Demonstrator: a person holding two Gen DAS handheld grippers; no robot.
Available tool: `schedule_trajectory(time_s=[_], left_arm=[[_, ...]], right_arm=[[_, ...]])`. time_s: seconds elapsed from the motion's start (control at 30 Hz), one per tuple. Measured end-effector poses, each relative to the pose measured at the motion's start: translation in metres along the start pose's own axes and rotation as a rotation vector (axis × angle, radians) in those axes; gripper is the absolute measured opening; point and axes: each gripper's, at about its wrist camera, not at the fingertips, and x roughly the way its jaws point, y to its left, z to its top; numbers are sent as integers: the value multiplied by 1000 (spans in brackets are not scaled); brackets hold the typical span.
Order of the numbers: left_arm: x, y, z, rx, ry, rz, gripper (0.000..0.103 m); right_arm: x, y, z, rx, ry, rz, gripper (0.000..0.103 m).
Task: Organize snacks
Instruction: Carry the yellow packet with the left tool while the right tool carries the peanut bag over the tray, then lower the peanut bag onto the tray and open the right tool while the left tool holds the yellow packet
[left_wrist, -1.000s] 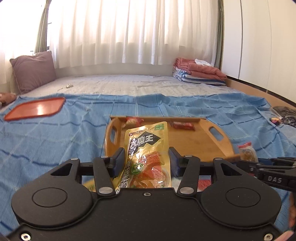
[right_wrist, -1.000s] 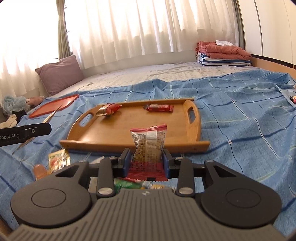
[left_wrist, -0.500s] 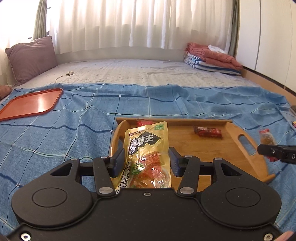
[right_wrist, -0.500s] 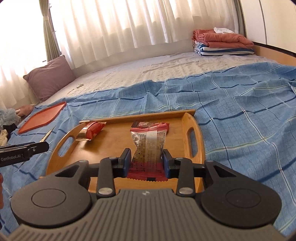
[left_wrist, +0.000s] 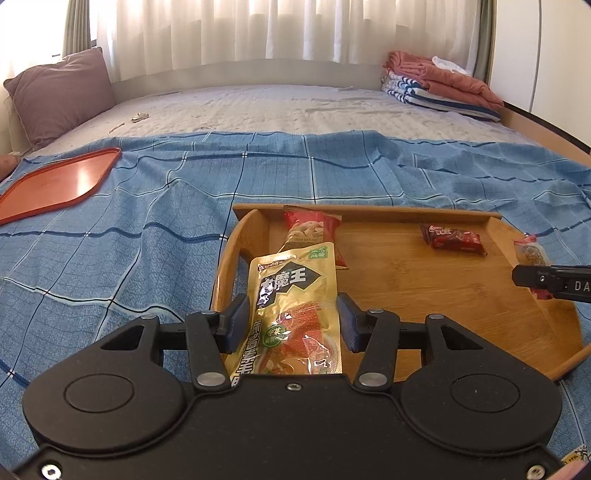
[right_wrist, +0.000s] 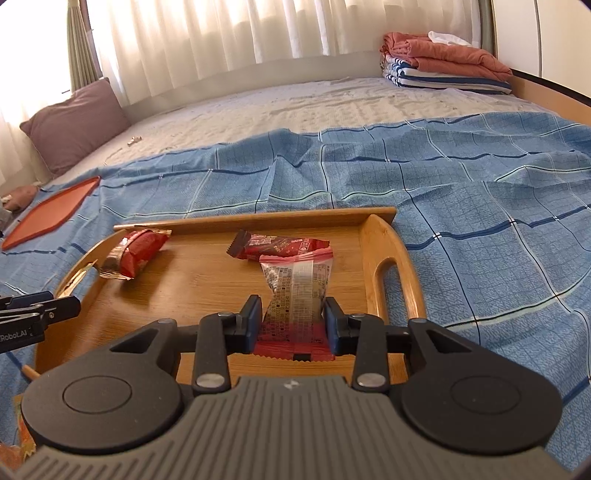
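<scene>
Yellow pouch (left_wrist: 295, 306) is clamped upright between the left gripper's (left_wrist: 293, 325) blue pads, jaws narrowed onto its sides, held over the left end of the wooden tray (left_wrist: 424, 288) by its handle cutout. Right gripper (right_wrist: 293, 325) is pinched tight on a clear-and-red packet (right_wrist: 295, 291), squeezing it to a waist, held over the tray's right half near the right handle (right_wrist: 384, 280). Neither snack is resting on the tray as far as I can tell. Already in the tray: a red nut bag (left_wrist: 312, 229) at the far left corner, partly hidden behind the pouch in the left view, and a dark red bar (right_wrist: 277, 245) near the far rail, just behind the packet in the right view. Tray sits on a blue checked sheet (left_wrist: 129, 240) on a bed. Orange lid (left_wrist: 55, 188) lies flat on the sheet, well to the left. Purple pillow (left_wrist: 62, 92) at far left, folded blankets (right_wrist: 443, 62) at far right, white curtains (right_wrist: 240, 37) behind. More wrappers (right_wrist: 22, 439) on the sheet at the near left edge, too cropped to identify.
</scene>
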Motion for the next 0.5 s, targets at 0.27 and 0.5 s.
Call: schedule_trajectory(time_s=[0.27,0.5], left_arm=[[10,-1,2,5,1,13,48],[22,-1,0,-4,16,23,48]], right_arm=[[22,-2,3,-39,24,-39,40],[35,-10,4,-25,46,-53,40]])
